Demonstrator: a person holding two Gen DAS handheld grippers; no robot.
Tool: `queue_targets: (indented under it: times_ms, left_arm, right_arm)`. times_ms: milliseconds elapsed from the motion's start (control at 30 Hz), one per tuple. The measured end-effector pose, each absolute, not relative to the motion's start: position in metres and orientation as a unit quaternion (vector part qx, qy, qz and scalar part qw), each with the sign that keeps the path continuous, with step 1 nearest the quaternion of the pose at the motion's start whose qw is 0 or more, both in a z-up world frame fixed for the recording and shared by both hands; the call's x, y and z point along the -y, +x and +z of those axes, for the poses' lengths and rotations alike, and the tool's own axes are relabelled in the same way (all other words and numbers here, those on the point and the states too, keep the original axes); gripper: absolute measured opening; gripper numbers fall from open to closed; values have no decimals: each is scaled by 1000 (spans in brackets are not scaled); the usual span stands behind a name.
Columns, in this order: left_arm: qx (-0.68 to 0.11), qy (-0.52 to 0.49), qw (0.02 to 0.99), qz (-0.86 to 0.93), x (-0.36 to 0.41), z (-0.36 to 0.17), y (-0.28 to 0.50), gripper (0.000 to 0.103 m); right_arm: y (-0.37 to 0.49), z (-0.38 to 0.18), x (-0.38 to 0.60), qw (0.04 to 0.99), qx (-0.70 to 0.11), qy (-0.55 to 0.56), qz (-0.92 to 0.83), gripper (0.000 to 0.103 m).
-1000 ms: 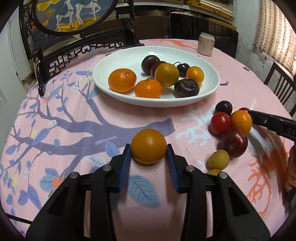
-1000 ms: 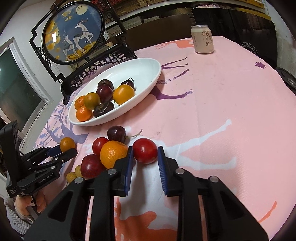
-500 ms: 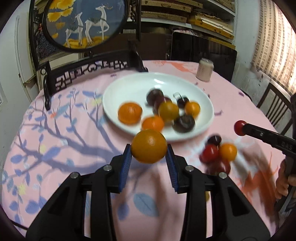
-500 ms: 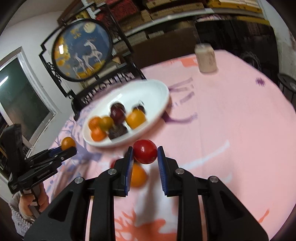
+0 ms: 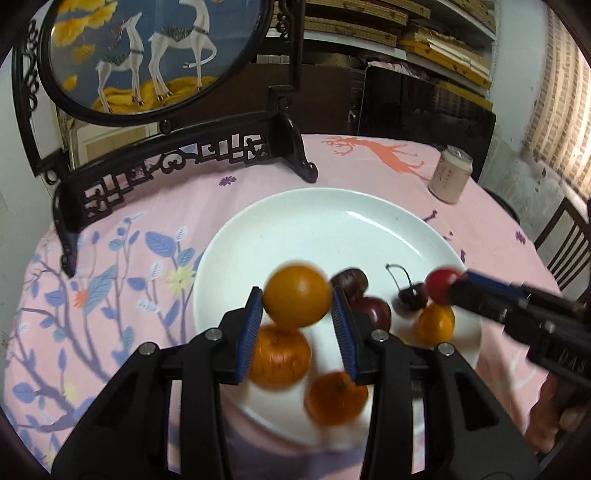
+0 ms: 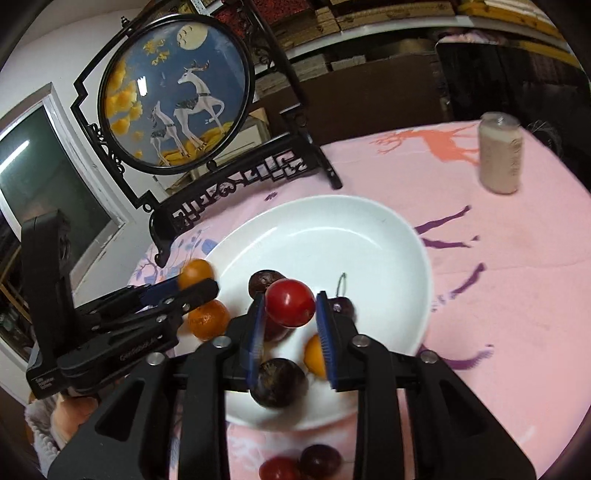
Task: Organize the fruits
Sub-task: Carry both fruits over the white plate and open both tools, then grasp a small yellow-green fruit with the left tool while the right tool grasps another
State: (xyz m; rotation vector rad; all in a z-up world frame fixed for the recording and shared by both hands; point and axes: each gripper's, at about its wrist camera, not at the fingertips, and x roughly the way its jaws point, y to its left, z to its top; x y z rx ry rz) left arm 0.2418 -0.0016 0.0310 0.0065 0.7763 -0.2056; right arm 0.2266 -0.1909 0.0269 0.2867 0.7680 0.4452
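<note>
Both claws have swung from the tabletop to above the white plate (image 5: 332, 206): left claw (image 5: 297, 314) clamps an orange fruit (image 5: 297, 295), right claw (image 6: 290, 317) a red tomato (image 6: 290, 302); release looks next.

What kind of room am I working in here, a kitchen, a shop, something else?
Most likely a home dining room: a round table with a pink printed tablecloth, a wooden dining chair beside it, and a decorative deer screen standing on the table. Stacked shelves behind hint at storage too.

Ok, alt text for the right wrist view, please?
The right hand-held gripper holds a red fruit above a white plate of oranges and dark plums. The left hand-held gripper holds an orange fruit at the plate's left edge.
</note>
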Motion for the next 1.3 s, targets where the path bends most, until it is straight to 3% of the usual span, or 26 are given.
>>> queue_targets:
  times_ms: [33,67,333,467,533,700,900,1033,1300]
  left_arm:
    - [-384,2,917,-109,1,28,246,51]
    - [-385,2,916,-111,-1,26,247,53]
    - [-382,-16,919,-96,-16,24,234,56]
    - [-365,-6,927,-87,-18,31,213,66]
    - [-358,-4,930,-84,-19,34,201,70]
    - [-339,10,938,-67,-18,35,170,88]
    - [-346,27,936,-61,-11,23,137,96]
    - [-355,36,932,-61,-6,14,114,98]
    - [-362,54,929,-50,-1,2,82,101]
  right_arm:
    - [228,24,191,892,-374,134,217,45]
    - [228,22,194,894,-371,131,212,45]
    - [213,24,206,899,-366,136,200,45]
    - [196,28,201,909,-355,108,190,49]
    - [186,28,198,915,-348,91,181,57]
    - [161,30,188,929,-330,44,163,60]
    - [135,28,182,934,-322,20,154,63]
    - [117,25,190,935,-321,32,149,77]
    - [79,20,205,938,-317,53,128,86]
